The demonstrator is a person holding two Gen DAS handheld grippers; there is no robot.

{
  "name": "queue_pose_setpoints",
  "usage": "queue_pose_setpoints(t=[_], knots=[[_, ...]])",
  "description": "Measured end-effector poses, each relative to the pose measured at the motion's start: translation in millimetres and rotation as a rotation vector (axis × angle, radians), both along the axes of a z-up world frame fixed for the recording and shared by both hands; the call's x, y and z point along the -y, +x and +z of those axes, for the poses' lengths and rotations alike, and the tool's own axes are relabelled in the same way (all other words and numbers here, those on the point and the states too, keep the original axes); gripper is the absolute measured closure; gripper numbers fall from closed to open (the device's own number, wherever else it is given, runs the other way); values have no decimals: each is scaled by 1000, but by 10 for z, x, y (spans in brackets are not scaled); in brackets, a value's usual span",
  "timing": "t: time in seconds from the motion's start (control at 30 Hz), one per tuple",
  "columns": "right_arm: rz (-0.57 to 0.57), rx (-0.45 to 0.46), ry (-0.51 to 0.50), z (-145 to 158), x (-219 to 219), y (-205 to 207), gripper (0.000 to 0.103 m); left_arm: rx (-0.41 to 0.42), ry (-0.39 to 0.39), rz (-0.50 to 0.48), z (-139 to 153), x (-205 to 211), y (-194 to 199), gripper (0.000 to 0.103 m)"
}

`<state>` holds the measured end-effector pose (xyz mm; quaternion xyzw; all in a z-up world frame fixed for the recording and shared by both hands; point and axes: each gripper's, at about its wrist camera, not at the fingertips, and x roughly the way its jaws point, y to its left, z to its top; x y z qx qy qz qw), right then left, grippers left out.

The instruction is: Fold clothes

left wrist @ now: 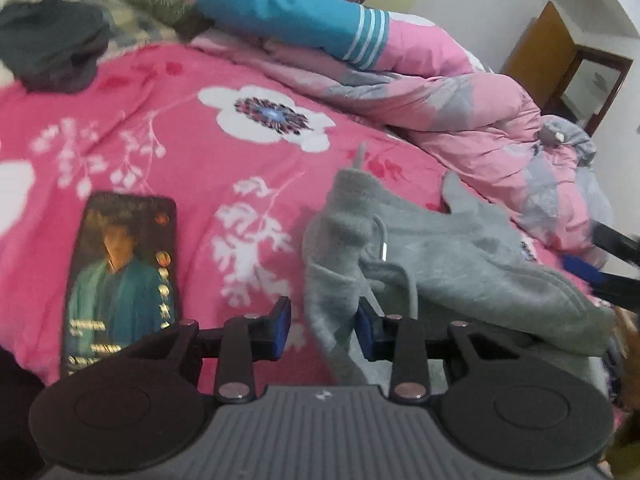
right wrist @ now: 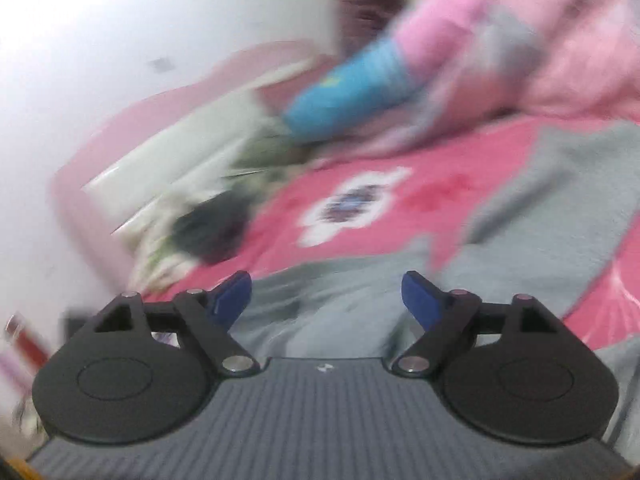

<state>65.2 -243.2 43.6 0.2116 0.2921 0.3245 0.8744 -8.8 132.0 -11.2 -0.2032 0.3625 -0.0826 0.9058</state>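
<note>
A grey fleece garment (left wrist: pixel 460 264) with a drawstring (left wrist: pixel 412 284) lies crumpled on the bed. One raised fold of it stands between the jaws of my left gripper (left wrist: pixel 324 320). The cloth touches the right pad, and a gap shows at the left pad, so the jaws are open around it. In the blurred right wrist view, my right gripper (right wrist: pixel 326 296) is wide open above the grey garment (right wrist: pixel 320 320), with nothing between its fingers. Its dark fingers with a blue pad (left wrist: pixel 580 268) also show at the right edge of the left wrist view.
A phone (left wrist: pixel 124 276) with a lit screen lies on the pink flowered bedcover (left wrist: pixel 180 128), left of my left gripper. A dark heap of clothes (left wrist: pixel 52 52) sits at the far left. A bunched pink quilt (left wrist: pixel 460 108) and a blue pillow (left wrist: pixel 288 12) lie behind.
</note>
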Motion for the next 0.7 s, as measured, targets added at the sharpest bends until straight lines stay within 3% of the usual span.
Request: queue_pose_setpoints(t=[0.2, 0.33, 0.37, 0.4, 0.43, 0.5, 0.53, 0.63, 0.7], knots=[[9, -406, 194, -532, 72, 852, 20, -1, -45, -27, -131, 29, 89, 57], [103, -537, 133, -767, -116, 948, 21, -7, -64, -30, -250, 42, 158, 60], [125, -529, 92, -753, -187, 916, 23, -6, -68, -31, -275, 40, 165, 64], [147, -504, 33, -709, -259, 860, 31, -3, -76, -29, -292, 34, 166, 71], [168, -480, -28, -667, -335, 805, 50, 0, -84, -27, -309, 27, 167, 78], [196, -432, -130, -606, -501, 777, 67, 7, -101, -25, -336, 13, 170, 90], [204, -387, -178, -541, -594, 750, 75, 15, -113, -24, -332, 7, 170, 92], [199, -207, -348, -255, -864, 640, 91, 62, -133, -21, -269, 6, 178, 95], [194, -77, -455, -40, -1079, 592, 93, 121, -140, -9, -181, -16, 187, 96]])
